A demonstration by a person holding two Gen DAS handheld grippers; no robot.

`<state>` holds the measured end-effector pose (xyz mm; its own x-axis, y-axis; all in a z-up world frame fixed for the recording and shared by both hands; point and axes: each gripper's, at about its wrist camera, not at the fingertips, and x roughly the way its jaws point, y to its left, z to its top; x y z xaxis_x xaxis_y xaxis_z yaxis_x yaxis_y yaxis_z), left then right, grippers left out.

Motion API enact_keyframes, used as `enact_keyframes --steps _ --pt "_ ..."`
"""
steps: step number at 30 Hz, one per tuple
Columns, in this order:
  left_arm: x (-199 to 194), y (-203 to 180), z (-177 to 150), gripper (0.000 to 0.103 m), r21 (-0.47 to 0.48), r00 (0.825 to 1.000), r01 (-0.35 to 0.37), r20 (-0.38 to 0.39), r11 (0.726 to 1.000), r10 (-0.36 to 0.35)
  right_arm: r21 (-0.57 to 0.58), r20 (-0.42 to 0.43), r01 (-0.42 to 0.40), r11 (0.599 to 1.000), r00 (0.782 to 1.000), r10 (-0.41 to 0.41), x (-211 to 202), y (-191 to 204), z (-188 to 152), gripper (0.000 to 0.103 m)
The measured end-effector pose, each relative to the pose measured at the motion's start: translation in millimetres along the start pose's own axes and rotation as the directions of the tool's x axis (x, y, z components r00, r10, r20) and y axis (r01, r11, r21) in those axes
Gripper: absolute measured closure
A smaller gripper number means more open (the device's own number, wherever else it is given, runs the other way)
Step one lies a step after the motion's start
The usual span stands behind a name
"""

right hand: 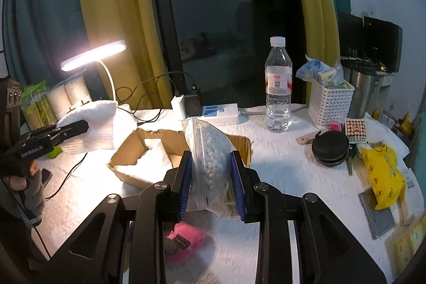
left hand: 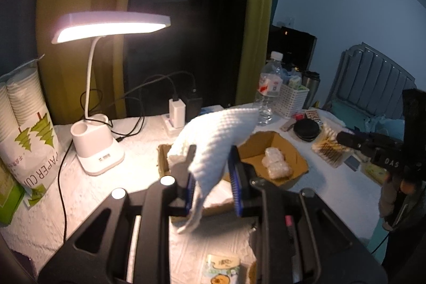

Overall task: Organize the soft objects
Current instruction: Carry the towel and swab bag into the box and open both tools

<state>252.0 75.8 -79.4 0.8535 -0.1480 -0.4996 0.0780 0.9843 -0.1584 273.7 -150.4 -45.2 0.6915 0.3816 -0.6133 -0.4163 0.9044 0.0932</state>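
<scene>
two soft things held above the cardboard box (right hand: 133,167)

left wrist view: my left gripper (left hand: 211,172) pinches the white cloth (left hand: 218,135) over the box, ready to drop in. right wrist view: my right gripper (right hand: 211,177) clamps the bag of cotton balls (right hand: 210,151) at the box's near edge.

Light: lit desk lamp (left hand: 111,27), far left, glare on its head | room dim | shadows near | fisheye bending edges | slight blur right.
</scene>
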Motion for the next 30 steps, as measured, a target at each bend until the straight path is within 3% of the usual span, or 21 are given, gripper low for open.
enact_keyframes --steps 16,30 --pt "84.6 17.5 -17.7 0.08 -0.028 0.992 -0.032 -0.119 0.999 0.028 -0.056 -0.028 -0.015 0.998 0.999 0.014 75.7 -6.1 13.7 0.073" --pt "127.1 25.9 -39.5 0.076 -0.05 0.969 -0.026 -0.249 0.998 0.013 -0.13 -0.164 -0.059 0.99 0.986 0.038 152.5 26.8 -10.5 0.072"
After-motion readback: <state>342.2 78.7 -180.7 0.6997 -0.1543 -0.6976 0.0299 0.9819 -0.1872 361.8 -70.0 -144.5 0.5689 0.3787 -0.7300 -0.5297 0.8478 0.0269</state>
